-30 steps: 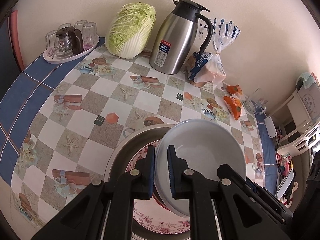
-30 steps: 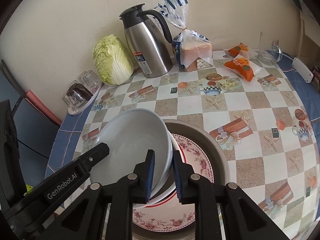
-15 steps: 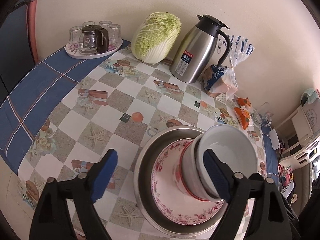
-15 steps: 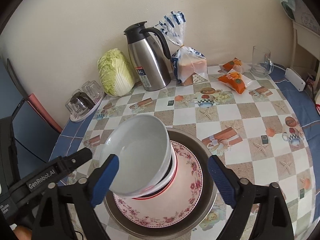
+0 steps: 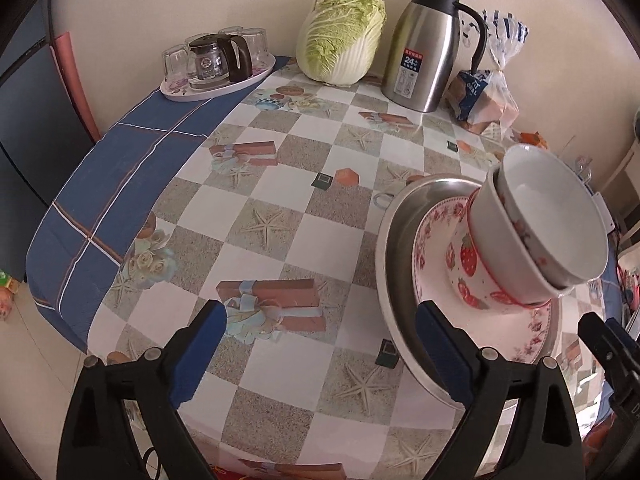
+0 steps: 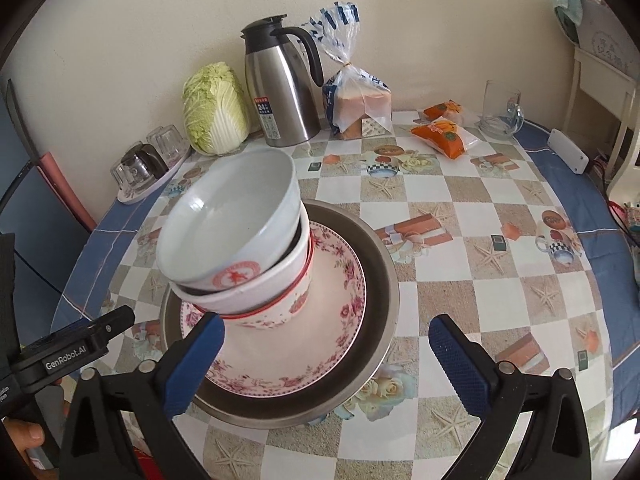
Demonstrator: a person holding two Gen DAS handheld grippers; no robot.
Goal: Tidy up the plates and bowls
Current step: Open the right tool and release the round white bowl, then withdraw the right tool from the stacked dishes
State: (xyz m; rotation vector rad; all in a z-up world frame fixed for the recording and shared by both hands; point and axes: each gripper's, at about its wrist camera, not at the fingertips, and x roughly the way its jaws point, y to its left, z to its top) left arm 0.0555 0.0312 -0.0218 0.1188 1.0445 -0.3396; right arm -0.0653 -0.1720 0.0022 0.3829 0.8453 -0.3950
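Note:
A steel basin [image 6: 382,264] sits on the table and holds a floral plate [image 6: 336,320]. On the plate stands a stack of bowls: a strawberry-patterned bowl [image 6: 280,312] at the bottom and a pale bowl [image 6: 228,216] with a red emblem on top, leaning left. The stack also shows in the left wrist view [image 5: 536,236], inside the basin [image 5: 390,248]. My right gripper [image 6: 326,360] is open and empty just in front of the basin. My left gripper [image 5: 320,344] is open and empty, left of the basin.
Along the wall stand a tray of glasses with a small pot [image 5: 218,64], a cabbage [image 5: 344,50], a steel thermos [image 5: 430,44] and bagged bread [image 6: 358,100]. Orange snack packs [image 6: 444,134] and a glass mug [image 6: 500,110] lie at the back right. The tablecloth edge [image 5: 60,240] falls off at left.
Both grippers opened and let go of the pale bowl, which now rests on the stack. Both pulled back from the basin; the left one moved off to the left.

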